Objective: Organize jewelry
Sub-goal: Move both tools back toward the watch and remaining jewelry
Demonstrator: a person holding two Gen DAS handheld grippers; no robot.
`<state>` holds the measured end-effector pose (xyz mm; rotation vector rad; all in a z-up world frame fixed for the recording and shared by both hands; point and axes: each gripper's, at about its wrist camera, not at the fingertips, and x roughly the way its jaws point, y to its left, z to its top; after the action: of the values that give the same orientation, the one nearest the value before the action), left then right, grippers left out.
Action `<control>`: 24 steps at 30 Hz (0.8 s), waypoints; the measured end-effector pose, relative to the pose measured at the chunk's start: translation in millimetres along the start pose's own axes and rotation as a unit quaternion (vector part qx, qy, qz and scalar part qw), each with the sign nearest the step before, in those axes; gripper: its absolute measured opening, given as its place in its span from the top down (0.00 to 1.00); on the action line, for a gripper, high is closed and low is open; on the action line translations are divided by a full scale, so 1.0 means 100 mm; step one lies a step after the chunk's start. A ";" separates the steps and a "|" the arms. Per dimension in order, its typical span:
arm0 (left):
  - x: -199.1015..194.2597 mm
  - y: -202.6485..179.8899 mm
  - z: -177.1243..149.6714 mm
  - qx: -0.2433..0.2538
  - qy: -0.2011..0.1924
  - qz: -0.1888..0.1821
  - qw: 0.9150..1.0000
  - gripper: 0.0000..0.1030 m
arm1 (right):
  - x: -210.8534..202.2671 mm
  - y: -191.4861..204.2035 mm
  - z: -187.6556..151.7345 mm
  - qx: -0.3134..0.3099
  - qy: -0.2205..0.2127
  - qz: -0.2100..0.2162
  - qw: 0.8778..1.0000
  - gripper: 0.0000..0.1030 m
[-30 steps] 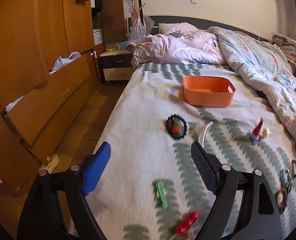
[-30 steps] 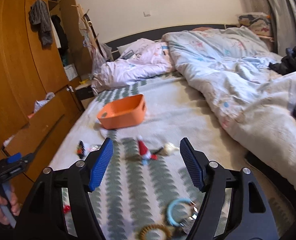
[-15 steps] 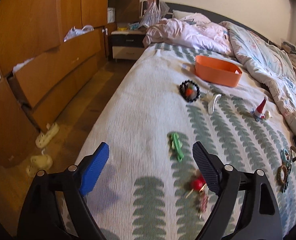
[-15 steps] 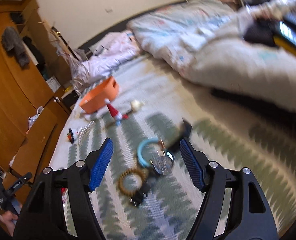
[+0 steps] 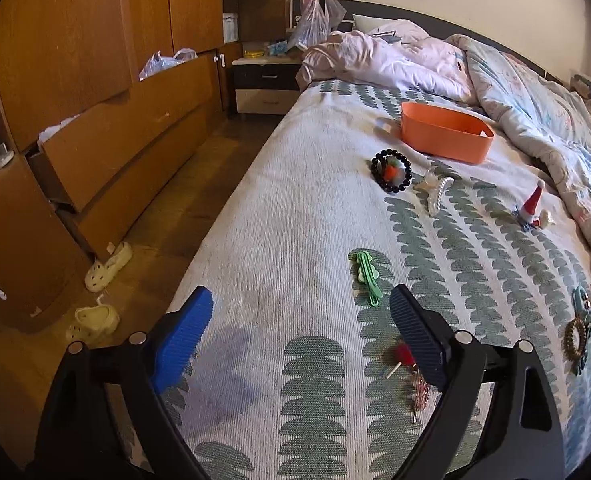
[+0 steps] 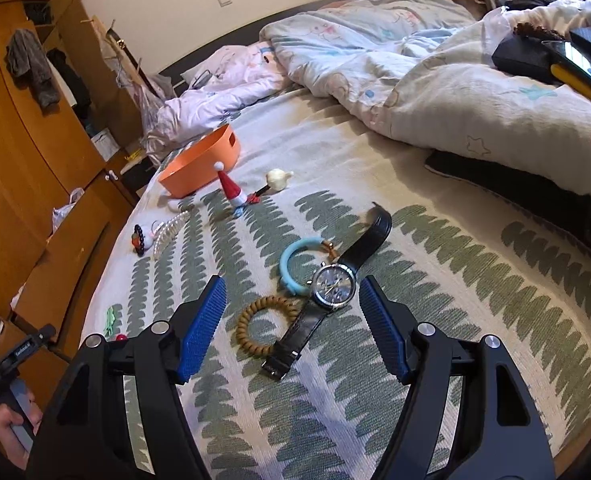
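Jewelry lies scattered on the bed cover. An orange bin (image 5: 445, 136) (image 6: 203, 168) stands far up the bed. My right gripper (image 6: 293, 308) is open and empty above a wristwatch (image 6: 331, 284), a blue bracelet (image 6: 291, 264) and a brown coil hair tie (image 6: 261, 324). My left gripper (image 5: 301, 324) is open and empty near the bed's left edge, short of a green hair clip (image 5: 367, 272) and a red pin (image 5: 405, 354). A black bead bracelet (image 5: 391, 170), a pearl clip (image 5: 437, 194) and a Santa-hat clip (image 5: 531, 204) (image 6: 231, 190) lie farther up.
A rumpled duvet (image 6: 435, 80) covers the bed's right side, with dark items (image 6: 535, 56) on it. Wooden wardrobes with open drawers (image 5: 107, 148) stand left across a floor strip with two slippers (image 5: 107, 268). A nightstand (image 5: 267, 84) stands at the bed's head.
My right gripper dropped and closed in on the watch and bracelets. My left gripper pulled back toward the foot of the bed, so the green clip and red pin now lie ahead of it.
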<state>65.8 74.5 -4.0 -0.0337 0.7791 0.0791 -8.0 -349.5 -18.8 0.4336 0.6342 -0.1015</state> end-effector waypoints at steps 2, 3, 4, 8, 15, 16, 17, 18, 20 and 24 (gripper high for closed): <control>0.00 -0.03 -0.02 0.002 0.002 -0.001 1.000 0.14 | -0.02 0.02 -0.03 -0.004 -0.001 -0.002 1.000 0.30; 0.00 -0.05 -0.03 0.003 0.003 -0.004 1.000 0.14 | -0.02 0.03 -0.06 -0.006 0.002 -0.004 1.000 0.30; -0.01 -0.07 -0.05 0.008 0.004 -0.005 1.000 0.14 | -0.01 0.04 -0.08 -0.008 0.005 -0.004 1.000 0.30; -0.03 -0.16 -0.10 0.022 0.003 -0.008 1.000 0.14 | -0.01 0.11 -0.17 -0.022 0.014 -0.009 1.000 0.30; 0.02 -0.27 -0.15 0.041 0.004 -0.003 0.999 0.14 | 0.02 0.16 -0.18 -0.034 0.018 -0.012 0.999 0.30; 0.04 -0.28 -0.14 0.042 0.002 -0.002 0.999 0.14 | 0.02 0.15 -0.17 -0.032 0.019 -0.013 0.999 0.30; 0.05 -0.29 -0.14 0.044 0.002 0.000 0.999 0.14 | 0.03 0.14 -0.17 -0.030 0.021 -0.015 0.999 0.30; 0.09 -0.29 -0.13 0.045 0.002 0.003 0.999 0.14 | 0.04 0.14 -0.17 -0.030 0.022 -0.016 0.999 0.30; 0.14 -0.31 -0.11 0.046 0.004 0.006 0.999 0.14 | 0.07 0.13 -0.17 -0.029 0.026 -0.019 0.999 0.30; 0.26 -0.33 -0.05 0.048 0.010 0.018 0.999 0.14 | 0.14 0.17 -0.18 -0.038 0.033 -0.026 0.998 0.30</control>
<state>83.4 43.0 -25.6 0.0706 0.8021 0.0767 -2.7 -326.0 -33.5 0.3481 0.7116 -0.1128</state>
